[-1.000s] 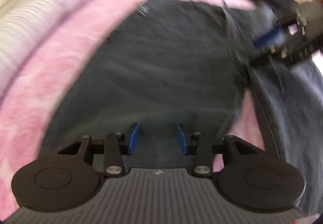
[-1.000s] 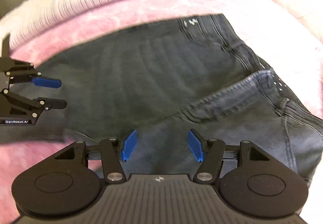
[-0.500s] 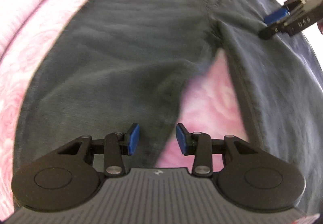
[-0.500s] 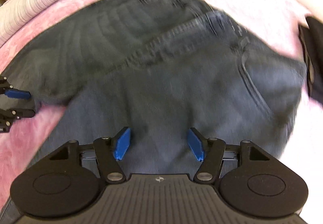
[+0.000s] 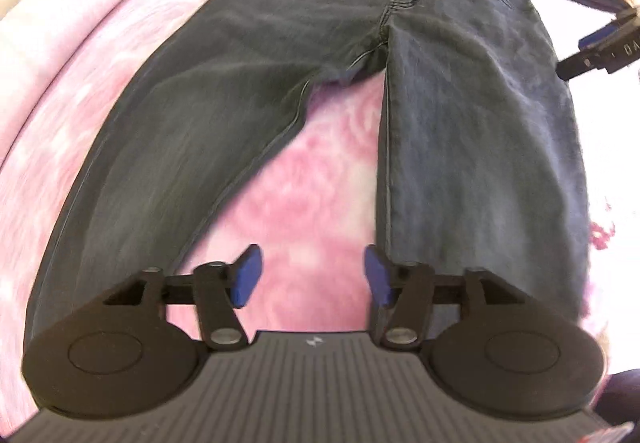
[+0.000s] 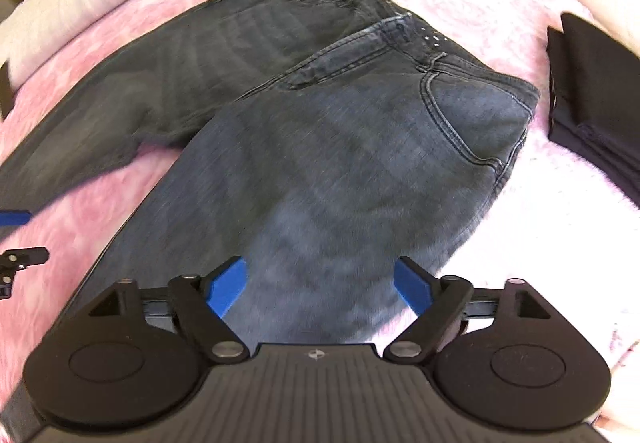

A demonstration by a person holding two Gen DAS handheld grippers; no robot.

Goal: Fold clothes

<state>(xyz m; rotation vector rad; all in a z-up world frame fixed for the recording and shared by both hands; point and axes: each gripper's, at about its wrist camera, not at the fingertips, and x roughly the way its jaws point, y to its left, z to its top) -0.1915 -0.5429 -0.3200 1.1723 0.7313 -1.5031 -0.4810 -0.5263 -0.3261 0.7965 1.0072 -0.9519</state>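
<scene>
Pink bedspread (image 5: 312, 179) holds dark jeans (image 6: 340, 147) spread flat, legs apart and unfolded, beside a folded black garment (image 6: 592, 91); left gripper (image 5: 311, 275) and right gripper (image 6: 320, 289) hover wide, empty.

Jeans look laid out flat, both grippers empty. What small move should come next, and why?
Probably lower the right gripper onto the leg beneath it and pinch the fabric: the jeans lie spread with legs apart on the pink blanket, unfolded, and the left gripper hangs open over bare blanket.

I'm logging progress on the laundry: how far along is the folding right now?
Done: a folded dark garment lies beside the jeans. In hand: nothing; the left gripper and right gripper are open. Left: the jeans lie flat, legs apart, unfolded.
</scene>
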